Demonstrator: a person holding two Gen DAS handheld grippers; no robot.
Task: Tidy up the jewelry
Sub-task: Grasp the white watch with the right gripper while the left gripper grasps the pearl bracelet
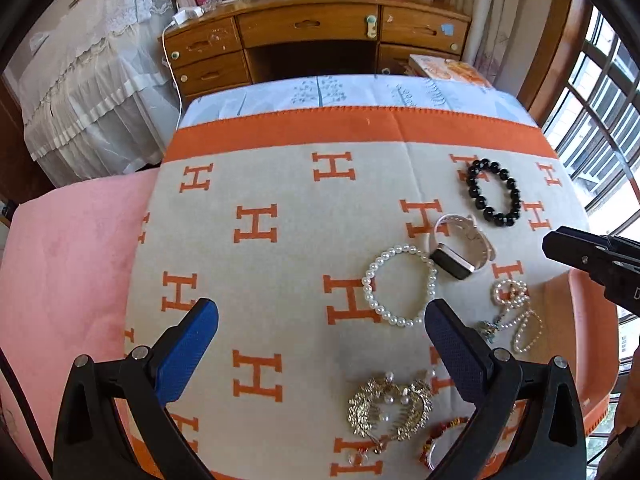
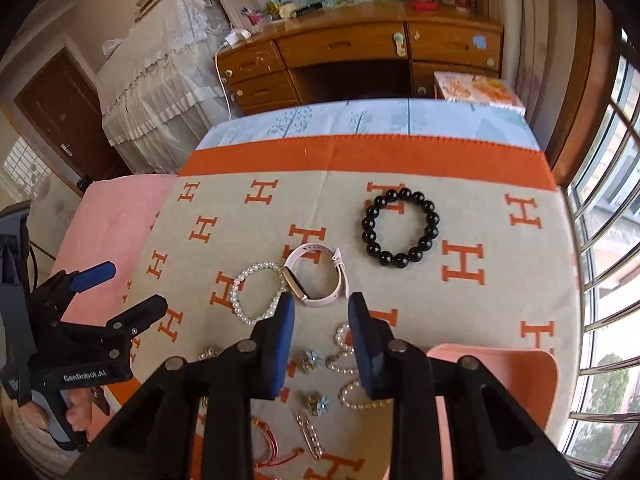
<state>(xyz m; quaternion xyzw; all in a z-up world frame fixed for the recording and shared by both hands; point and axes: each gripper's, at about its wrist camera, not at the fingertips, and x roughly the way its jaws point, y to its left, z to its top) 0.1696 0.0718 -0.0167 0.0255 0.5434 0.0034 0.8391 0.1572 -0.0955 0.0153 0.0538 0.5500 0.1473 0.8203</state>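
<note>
Jewelry lies on a beige blanket with orange H marks (image 1: 280,264). A black bead bracelet (image 1: 494,192) (image 2: 400,227) lies farthest. A pink-strapped watch (image 1: 460,250) (image 2: 316,280) lies next to a white pearl bracelet (image 1: 400,284) (image 2: 258,294). A pearl necklace (image 1: 514,312) (image 2: 352,364), a gold pearl brooch (image 1: 390,410), a red cord bracelet (image 2: 268,444) and a pearl hairpin (image 2: 310,434) lie nearer. My left gripper (image 1: 320,316) is open and empty above the blanket, left of the pearl bracelet. My right gripper (image 2: 322,304) is open and empty, over the necklace, just short of the watch.
A pink tray (image 2: 496,384) sits at the right, by the right gripper. A pink cushion (image 1: 68,264) lies left of the blanket. A wooden desk (image 1: 312,36) stands beyond the bed. Barred windows (image 2: 604,240) run along the right.
</note>
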